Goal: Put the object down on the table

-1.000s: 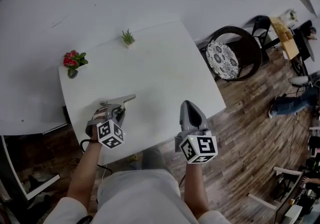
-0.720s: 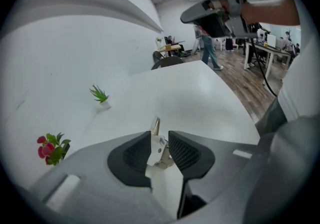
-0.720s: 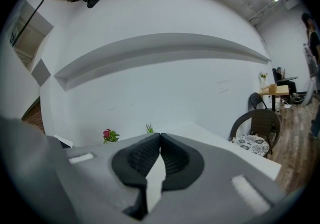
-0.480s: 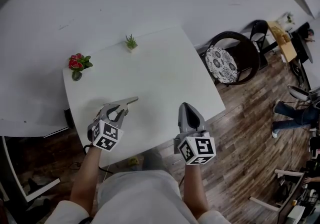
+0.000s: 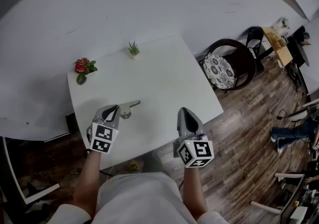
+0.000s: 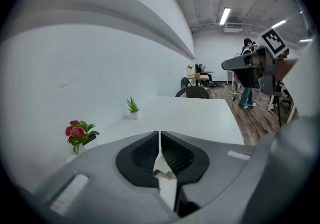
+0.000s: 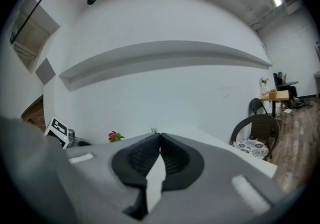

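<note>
White table [image 5: 164, 78] filled the mid head view, dark chair [image 5: 227, 66] off its 3 o'clock side. Right gripper [image 5: 185, 112] hovered over the table's 5 o'clock edge, claw pressed together, nothing in it. Left gripper [image 5: 114, 109] was over the 8 o'clock part. Its jaws had just been closing and met tip to tip w/ nothing pinched. The object [image 5: 128, 109], a small grey piece w/ a thin arm pointing to 2 o'clock, lay on the table just at the left gripper's 2 o'clock, clear of the pads. Put-down looked done. Prob. metal: stiff, hard, a bit slick, not fragile. If regrasped, take the thick body, not the arm. Red flowers [image 5: 83, 67] at the 10 o'clock corner, green sprig [image 5: 133, 48] at 12.
</note>
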Demonstrator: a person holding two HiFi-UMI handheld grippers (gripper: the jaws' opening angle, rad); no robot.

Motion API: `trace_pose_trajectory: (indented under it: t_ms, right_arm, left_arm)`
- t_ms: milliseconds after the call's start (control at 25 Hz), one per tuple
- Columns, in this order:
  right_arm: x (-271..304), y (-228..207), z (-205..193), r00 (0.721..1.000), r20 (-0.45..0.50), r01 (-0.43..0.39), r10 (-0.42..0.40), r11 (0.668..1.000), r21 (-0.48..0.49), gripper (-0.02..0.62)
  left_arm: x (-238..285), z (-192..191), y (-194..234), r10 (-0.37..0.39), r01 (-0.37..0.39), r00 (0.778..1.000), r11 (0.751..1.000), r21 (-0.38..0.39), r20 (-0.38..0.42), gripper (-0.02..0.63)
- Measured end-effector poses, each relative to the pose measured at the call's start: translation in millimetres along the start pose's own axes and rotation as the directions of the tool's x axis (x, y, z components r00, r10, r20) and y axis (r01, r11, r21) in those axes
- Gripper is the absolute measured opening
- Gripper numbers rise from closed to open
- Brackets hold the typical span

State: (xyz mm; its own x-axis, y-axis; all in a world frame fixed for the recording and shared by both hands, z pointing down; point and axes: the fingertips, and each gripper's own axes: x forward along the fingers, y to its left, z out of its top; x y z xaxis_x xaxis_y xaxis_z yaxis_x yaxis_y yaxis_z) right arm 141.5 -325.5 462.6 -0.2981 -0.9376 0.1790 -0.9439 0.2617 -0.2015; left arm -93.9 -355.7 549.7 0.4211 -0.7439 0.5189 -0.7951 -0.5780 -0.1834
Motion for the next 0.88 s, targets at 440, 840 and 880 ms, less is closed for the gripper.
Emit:
trace_pose_trajectory:
  t_ms: [440,840,880]
  right_arm:
    - [-19,13,9,1.000,0.016,-0.004,0.004,1.000,-0.025,0.003]
    - [-38,26,18,1.000,0.029,-0.007,0.008,0.999,-0.044,0.003]
    - [-39,28,19,0.999,0.032,-0.008,0.009,0.999,-0.046,0.003]
  left_arm:
    - [-44,32,20,0.085,-0.076,0.989,0.994,-0.078,0.122,0.009]
    - [-90,55,38,0.150,-0.121,0.964,0.983,-0.138,0.221,0.009]
    - [-94,57,40,0.155,-0.125,0.961,0.982,-0.140,0.228,0.009]
